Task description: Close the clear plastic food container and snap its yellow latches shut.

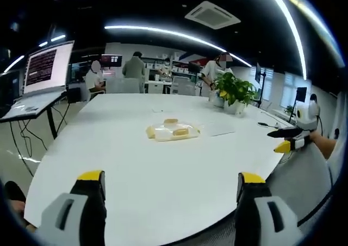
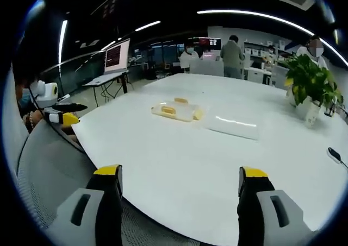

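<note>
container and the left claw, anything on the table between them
Nothing: in the left gripper view only bare white table lies between the open left claw and the clear container.

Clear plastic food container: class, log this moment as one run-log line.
container: mid-table, untouched, lid state unclear | left gripper: open, short of it | right gripper: open, short of it | potted plant: beyond container

No text, label, brand or number can be read. A laptop screen (image 1: 48, 67) on a stand beside the white surface (image 1: 136, 164) shows rows of reddish lines, too small and blurred to make out; it also appears in the right gripper view (image 2: 117, 55), equally unreadable
</note>
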The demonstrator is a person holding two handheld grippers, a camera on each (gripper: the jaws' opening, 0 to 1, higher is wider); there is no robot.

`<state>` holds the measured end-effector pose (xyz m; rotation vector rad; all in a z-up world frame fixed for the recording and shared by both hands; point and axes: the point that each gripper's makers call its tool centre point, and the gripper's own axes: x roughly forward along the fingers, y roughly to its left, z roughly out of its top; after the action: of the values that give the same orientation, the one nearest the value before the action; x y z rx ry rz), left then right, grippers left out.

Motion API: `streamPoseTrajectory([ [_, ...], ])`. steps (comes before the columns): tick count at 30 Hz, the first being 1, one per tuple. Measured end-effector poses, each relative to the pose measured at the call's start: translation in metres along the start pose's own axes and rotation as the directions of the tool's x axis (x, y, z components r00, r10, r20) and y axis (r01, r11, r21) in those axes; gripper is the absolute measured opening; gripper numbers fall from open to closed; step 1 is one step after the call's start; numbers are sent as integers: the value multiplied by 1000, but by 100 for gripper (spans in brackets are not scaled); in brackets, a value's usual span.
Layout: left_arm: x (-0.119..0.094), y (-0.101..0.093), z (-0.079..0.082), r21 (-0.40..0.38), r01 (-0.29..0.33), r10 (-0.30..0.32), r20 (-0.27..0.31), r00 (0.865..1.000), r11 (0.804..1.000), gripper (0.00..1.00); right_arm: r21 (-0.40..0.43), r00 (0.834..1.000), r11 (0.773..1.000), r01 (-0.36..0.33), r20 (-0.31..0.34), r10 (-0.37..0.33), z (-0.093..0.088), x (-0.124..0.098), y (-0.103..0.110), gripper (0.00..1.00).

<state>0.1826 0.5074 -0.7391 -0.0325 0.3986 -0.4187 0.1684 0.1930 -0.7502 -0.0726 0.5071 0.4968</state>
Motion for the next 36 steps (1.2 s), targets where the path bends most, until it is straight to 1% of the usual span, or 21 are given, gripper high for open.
streamPoseTrajectory([
  [2, 3, 2, 3, 24, 19, -18, -5, 1000, 1000, 99, -13, 1000, 1000, 1, 8, -1, 8, 3, -6, 86],
  [3, 7, -3, 5, 44, 69, -68, -12, 998, 997, 99, -19, 1000, 1000, -2, 11, 3, 14, 6, -10, 86],
  [6, 13, 1, 9, 39, 73, -72, -22, 997, 997, 99, -60, 1000, 998, -1, 7, 1, 23, 15, -16, 86],
  [8, 19, 5, 10, 55, 70, -68, -40, 997, 996, 99, -78, 1000, 997, -3, 5, 3, 28, 20, -20, 86],
  [10, 26, 12, 10, 92, 70, -65, -62, 996, 993, 99, -79, 1000, 997, -11, 12, 11, 34, 25, -24, 86],
  [12, 32, 18, 14, 109, 63, -56, -61, 997, 992, 99, -81, 1000, 996, -21, 10, 22, 37, 28, -25, 86],
  [14, 40, 24, 17, 117, 79, -68, -95, 993, 990, 99, -113, 999, 993, -31, -9, 31, 42, 35, -27, 86],
  [17, 49, 33, 31, 133, 84, -74, -83, 994, 988, 99, -153, 998, 987, -55, -11, 54, 52, 42, -28, 85],
  [19, 56, 38, 39, 141, 93, -80, -93, 992, 986, 99, -172, 998, 983, -66, -27, 63, 56, 48, -30, 85],
  [21, 64, 43, 45, 193, 100, -81, -107, 991, 976, 99, -210, 998, 975, -66, -35, 60, 59, 54, -34, 85],
  [23, 69, 48, 50, 240, 95, -69, -117, 991, 966, 99, -217, 997, 974, -73, -37, 66, 61, 59, -34, 84],
  [26, 80, 50, 54, 320, 130, -82, -160, 984, 939, 99, -250, 994, 962, -109, -58, 97, 65, 71, -34, 82],
  [28, 87, 48, 55, 381, 175, -103, -202, 974, 908, 99, -313, 991, 941, -127, -87, 105, 67, 78, -35, 82],
  [29, 92, 50, 57, 408, 176, -95, -211, 973, 896, 99, -334, 990, 933, -132, -94, 106, 69, 81, -36, 82],
  [30, 95, 50, 58, 427, 188, -95, -229, 969, 884, 99, -367, 989, 920, -142, -98, 113, 74, 85, -36, 82],
  [31, 100, 49, 60, 456, 218, -113, -247, 962, 863, 99, -378, 988, 914, -149, -102, 119, 75, 87, -36, 82],
  [32, 103, 49, 62, 470, 228, -115, -256, 960, 853, 99, -396, 985, 903, -167, -111, 134, 80, 91, -36, 81],
  [33, 107, 49, 64, 482, 237, -117, -265, 957, 844, 99, -405, 984, 898, -173, -115, 137, 83, 94, -37, 80],
  [34, 112, 48, 67, 503, 265, -131, -287, 949, 822, 99, -420, 982, 888, -185, -122, 146, 88, 99, -37, 80],
  [35, 116, 48, 68, 518, 279, -132, -302, 944, 809, 99, -433, 981, 881, -192, -122, 154, 93, 102, -37, 80],
  [36, 122, 49, 72, 545, 292, -132, -314, 940, 786, 99, -459, 979, 866, -199, -127, 158, 98, 107, -38, 79],
])
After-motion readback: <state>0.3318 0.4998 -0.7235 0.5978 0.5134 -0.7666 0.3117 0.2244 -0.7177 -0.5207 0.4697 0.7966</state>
